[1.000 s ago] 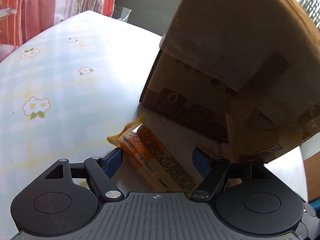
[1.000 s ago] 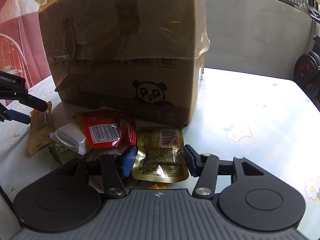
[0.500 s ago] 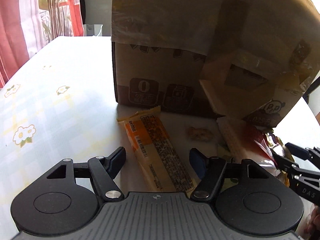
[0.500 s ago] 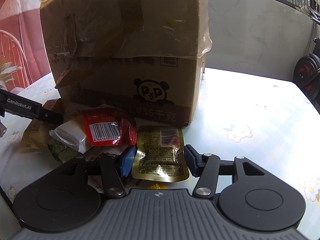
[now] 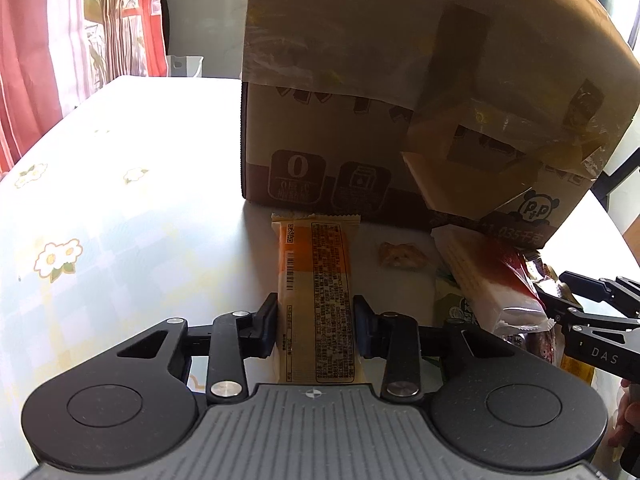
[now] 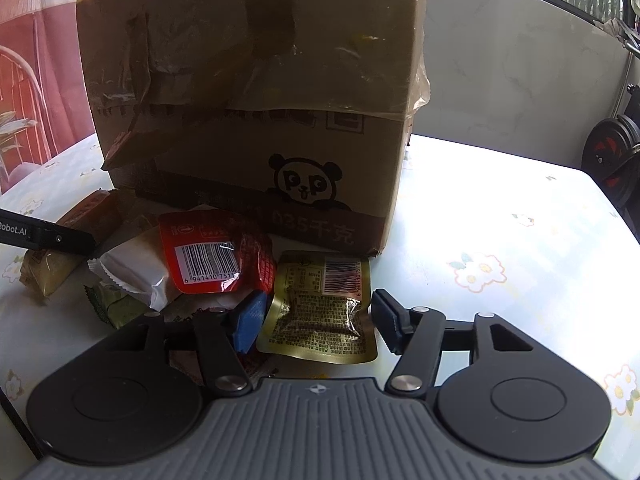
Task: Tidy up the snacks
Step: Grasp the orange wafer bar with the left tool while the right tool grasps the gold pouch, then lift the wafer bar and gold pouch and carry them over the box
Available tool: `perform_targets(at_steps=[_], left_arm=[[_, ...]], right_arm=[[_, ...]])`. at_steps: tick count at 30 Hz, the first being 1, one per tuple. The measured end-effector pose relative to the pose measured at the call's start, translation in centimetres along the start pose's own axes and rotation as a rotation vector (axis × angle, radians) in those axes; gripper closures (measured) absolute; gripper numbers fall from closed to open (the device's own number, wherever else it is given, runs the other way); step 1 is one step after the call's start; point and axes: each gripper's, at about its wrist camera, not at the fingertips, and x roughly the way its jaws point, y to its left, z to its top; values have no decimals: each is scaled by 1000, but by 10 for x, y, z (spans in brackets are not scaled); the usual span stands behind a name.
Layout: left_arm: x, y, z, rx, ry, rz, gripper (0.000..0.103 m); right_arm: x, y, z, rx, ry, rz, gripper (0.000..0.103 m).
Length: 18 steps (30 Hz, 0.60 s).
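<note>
An orange snack bar (image 5: 316, 280) lies lengthwise on the table in front of a big cardboard box (image 5: 400, 80). My left gripper (image 5: 316, 326) is closing on it, and both pads touch the bar's long edges. In the right wrist view a gold foil pouch (image 6: 320, 312) lies flat between the jaws of my right gripper (image 6: 318, 318). Those jaws are opening, and the pads stand clear of the pouch. Beside it lie a red pouch (image 6: 216, 256), a white packet (image 6: 132, 268) and a green packet (image 6: 112, 304) in a heap.
The flowered tablecloth (image 5: 120, 220) stretches bare to the left of the box. A small loose snack piece (image 5: 402, 256) lies by the box's foot. The right gripper's fingers (image 5: 592, 320) reach in at the right edge. Red curtains hang behind, and gym weights (image 6: 612, 160) stand at the far right.
The left gripper rolled level, lined up with the orange bar, and its jaws narrowed until they met the bar's sides. The right jaws spread a little wider around the gold pouch.
</note>
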Motion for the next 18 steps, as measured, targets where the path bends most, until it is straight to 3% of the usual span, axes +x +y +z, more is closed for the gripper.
perform_targets(at_steps=[3,11,18], left_arm=[[-4,1,-4,-2,1,-4,64],[-22,10,-6,-5,-36,-20,64],[-38,15,-7,-7,-71,-46,64]], right_arm=[[1,-1,2,4,5,3,39],[-13,-14,1,71,1,25,53],[-35,-30,-8,135,-17,28,54]])
